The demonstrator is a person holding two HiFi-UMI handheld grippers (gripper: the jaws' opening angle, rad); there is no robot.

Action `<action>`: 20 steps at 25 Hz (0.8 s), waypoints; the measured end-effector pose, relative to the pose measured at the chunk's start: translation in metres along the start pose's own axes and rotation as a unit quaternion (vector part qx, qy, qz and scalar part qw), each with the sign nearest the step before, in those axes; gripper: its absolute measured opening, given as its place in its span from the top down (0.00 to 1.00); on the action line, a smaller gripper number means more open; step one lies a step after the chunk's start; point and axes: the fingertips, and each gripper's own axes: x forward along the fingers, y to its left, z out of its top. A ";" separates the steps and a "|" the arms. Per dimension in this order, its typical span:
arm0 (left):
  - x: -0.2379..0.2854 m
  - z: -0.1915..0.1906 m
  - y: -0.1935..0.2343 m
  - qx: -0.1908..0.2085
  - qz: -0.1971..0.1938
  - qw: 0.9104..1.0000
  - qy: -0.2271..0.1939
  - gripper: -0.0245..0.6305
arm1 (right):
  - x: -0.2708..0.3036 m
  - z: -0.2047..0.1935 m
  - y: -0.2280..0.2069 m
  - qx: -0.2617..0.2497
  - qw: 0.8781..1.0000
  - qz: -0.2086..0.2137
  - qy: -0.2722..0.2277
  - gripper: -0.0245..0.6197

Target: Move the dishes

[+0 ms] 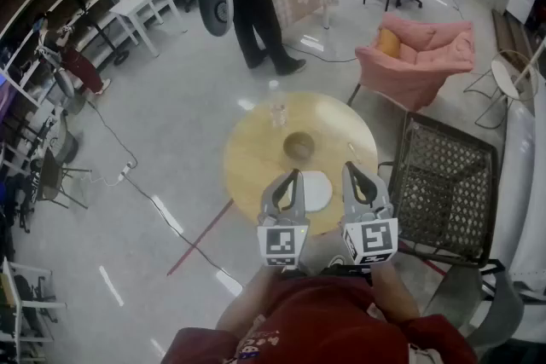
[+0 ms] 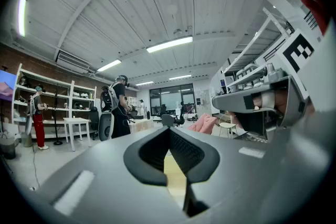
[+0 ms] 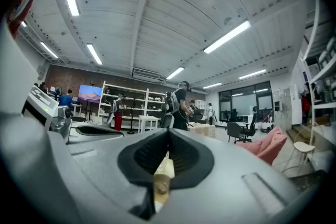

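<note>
Left tongs (image 1: 294, 176), right tongs (image 1: 348, 170) together, empty | risk: closed tips shove mid-frame round brown bowl (image 1: 299, 147) off yellow round surface (image 1: 252, 158)

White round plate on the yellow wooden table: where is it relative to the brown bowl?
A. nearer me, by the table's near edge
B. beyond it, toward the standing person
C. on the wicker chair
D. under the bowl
A: the white round plate lies by the near edge of the yellow wooden table; the brown bowl sits apart, at its middle.
</note>
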 end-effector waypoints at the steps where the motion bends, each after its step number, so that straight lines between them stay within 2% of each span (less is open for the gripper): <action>1: 0.000 0.000 0.000 0.001 0.000 1.000 0.000 0.95 | 0.000 0.000 0.000 0.002 1.000 0.000 0.000 0.96; 20: 0.005 -0.011 -0.022 0.000 0.016 1.000 0.026 0.95 | -0.005 -0.018 -0.023 0.025 0.999 0.018 0.009 0.96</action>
